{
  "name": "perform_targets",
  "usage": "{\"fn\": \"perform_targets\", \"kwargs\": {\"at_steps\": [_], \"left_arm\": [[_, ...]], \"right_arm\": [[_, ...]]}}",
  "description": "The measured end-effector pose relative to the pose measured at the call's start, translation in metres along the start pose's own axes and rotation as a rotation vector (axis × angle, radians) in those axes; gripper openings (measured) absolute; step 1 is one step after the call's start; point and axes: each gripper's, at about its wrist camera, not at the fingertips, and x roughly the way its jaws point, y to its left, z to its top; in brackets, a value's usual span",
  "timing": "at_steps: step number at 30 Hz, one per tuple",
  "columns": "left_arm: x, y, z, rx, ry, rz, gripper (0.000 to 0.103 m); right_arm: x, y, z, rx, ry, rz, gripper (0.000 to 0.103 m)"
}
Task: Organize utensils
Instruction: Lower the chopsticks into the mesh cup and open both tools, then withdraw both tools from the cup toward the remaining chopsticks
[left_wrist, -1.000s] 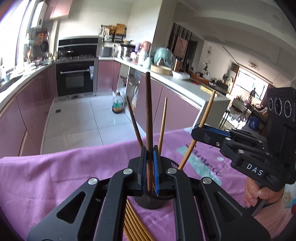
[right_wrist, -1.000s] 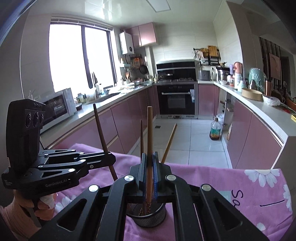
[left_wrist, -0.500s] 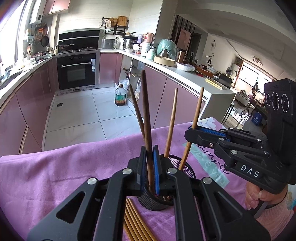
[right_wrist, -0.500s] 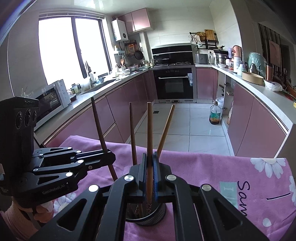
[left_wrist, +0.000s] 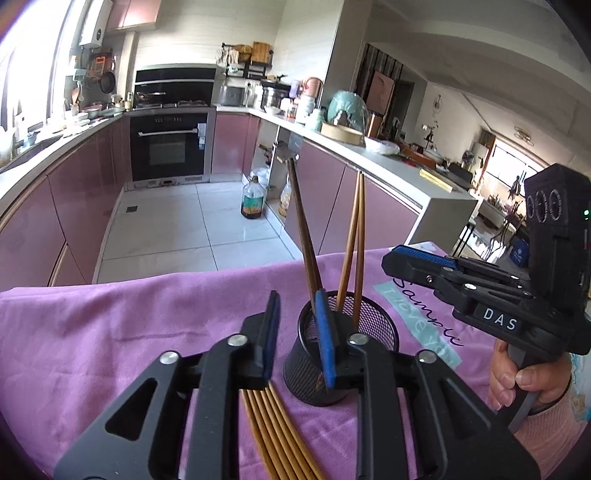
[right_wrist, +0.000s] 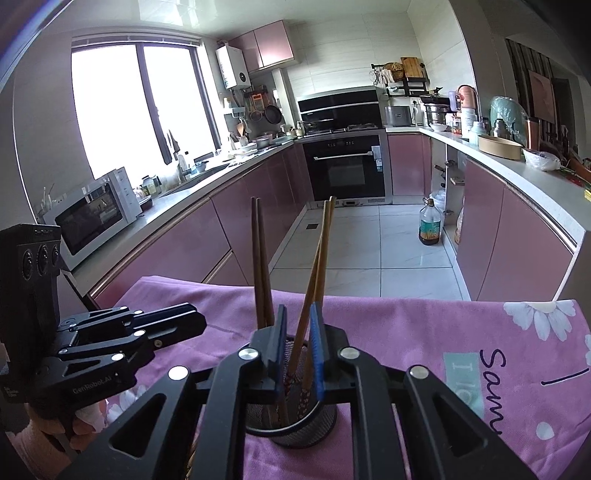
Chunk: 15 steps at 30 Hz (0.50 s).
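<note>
Mesh cup stands on purple cloth, holding dark chopsticks and pale chopsticks | loose chopsticks lie beside it | our left claw gapes empty; right claw part-open, loosely straddling the pale pair | risk: withdrawing claws snag sticks, tipping the cup.

Both wrist views look close down onto the mesh cup, seemingly from opposite sides.
</note>
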Motion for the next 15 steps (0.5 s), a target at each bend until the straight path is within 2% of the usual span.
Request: {"fn": "perform_targets", "kwargs": {"at_steps": [3,8,11,15], "left_arm": [[-0.016,0.0,-0.01,0.006,-0.036,0.008,0.029],[-0.047,0.009,-0.029,0.003,-0.101,0.037,0.052],[-0.061,0.018,-0.043,-0.013,-0.112,0.06,0.054],[-0.069,0.03,-0.069,-0.032,-0.073,0.087,0.055]], "right_arm": [[-0.006,0.006,-0.006,-0.01,-0.007,0.01,0.016],[-0.023,0.026,-0.02,-0.053,-0.025,0.07,0.024],[-0.029,0.042,-0.034,-0.097,-0.015,0.119,0.028],[-0.023,0.059,-0.063,-0.132,0.057,0.165,0.029]]}}
